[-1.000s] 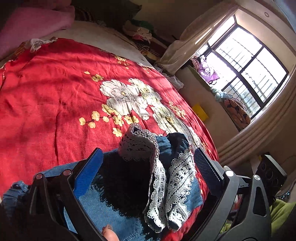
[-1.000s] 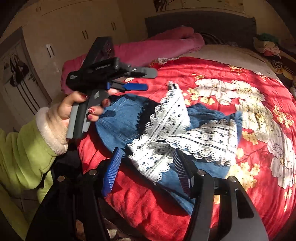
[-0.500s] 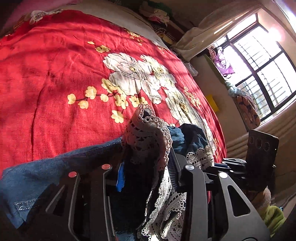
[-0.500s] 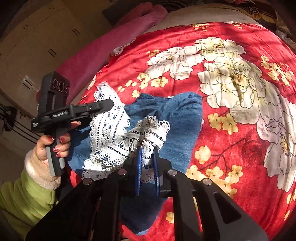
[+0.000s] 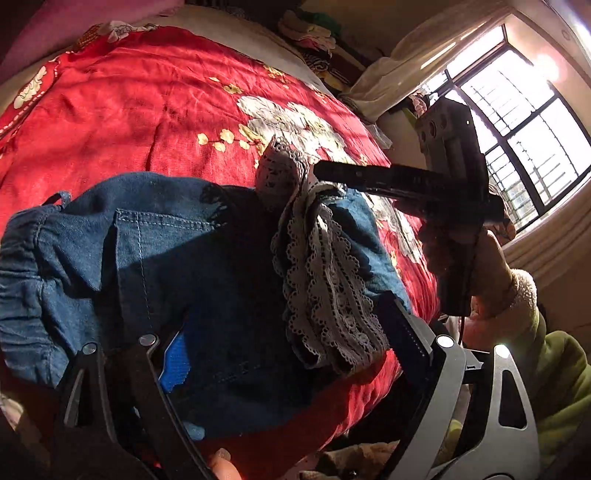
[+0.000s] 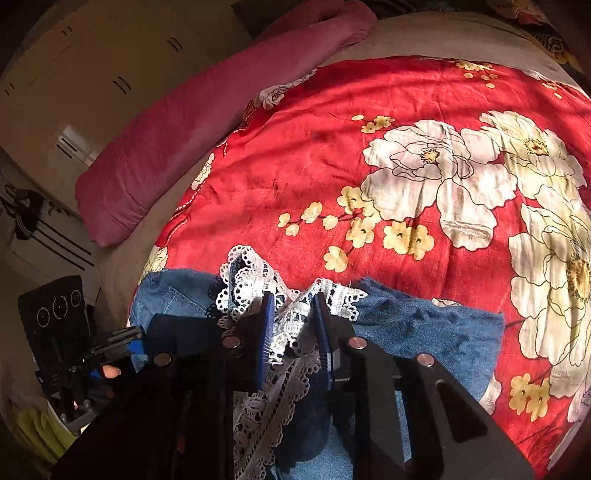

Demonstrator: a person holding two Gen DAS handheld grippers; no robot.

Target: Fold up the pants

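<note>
Blue denim pants (image 5: 177,251) with white lace cuffs (image 5: 325,295) lie bunched at the near edge of a red flowered bedspread (image 5: 147,110). My left gripper (image 5: 291,339) is open over the pants, with one blue pad (image 5: 177,362) on the denim and the other finger beside the lace. My right gripper (image 6: 293,332) has its jaws close together with the lace cuffs (image 6: 291,325) between the pads. It also shows in the left wrist view (image 5: 406,184), above the lace. The denim (image 6: 424,325) spreads to its right.
A pink bolster (image 6: 207,122) lies at the bed's head. A window (image 5: 524,122) with curtains is at the right. Clothes (image 5: 314,33) are piled at the bed's far side. A wardrobe (image 6: 55,92) stands beyond the bed.
My left gripper has let go of the lace, opened and drawn back over the denim. My right gripper keeps hold of the lace cuffs and has carried them toward the waistband.
</note>
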